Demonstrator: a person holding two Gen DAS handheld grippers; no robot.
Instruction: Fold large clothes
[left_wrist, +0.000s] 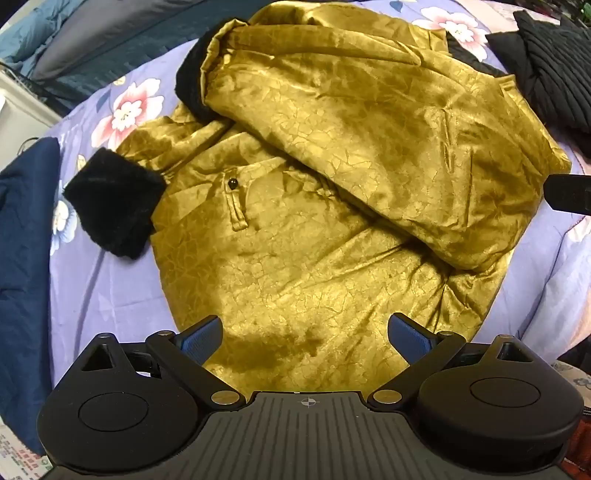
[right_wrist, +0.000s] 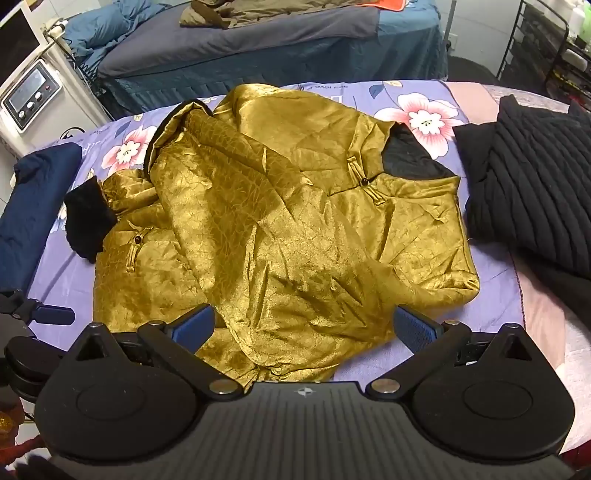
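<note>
Your left tool (left_wrist: 304, 334) hangs with its blue pads spread wide and nothing between them, just above the near hem of the gold jacket (left_wrist: 295, 221). Your right tool (right_wrist: 304, 328) is spread the same way, empty, over the jacket's near edge. The jacket lies crumpled on the floral bedsheet (right_wrist: 424, 110), one half folded across the other. Its black fur cuff (left_wrist: 114, 206) sits ahead and to the left of your left tool. A black ribbed garment (right_wrist: 535, 184) lies ahead and to the right of your right tool.

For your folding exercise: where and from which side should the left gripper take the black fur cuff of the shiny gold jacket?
Probably pinch the black fur cuff at its free outer end, coming from the left: it sticks out onto the floral sheet, unobstructed.
</note>
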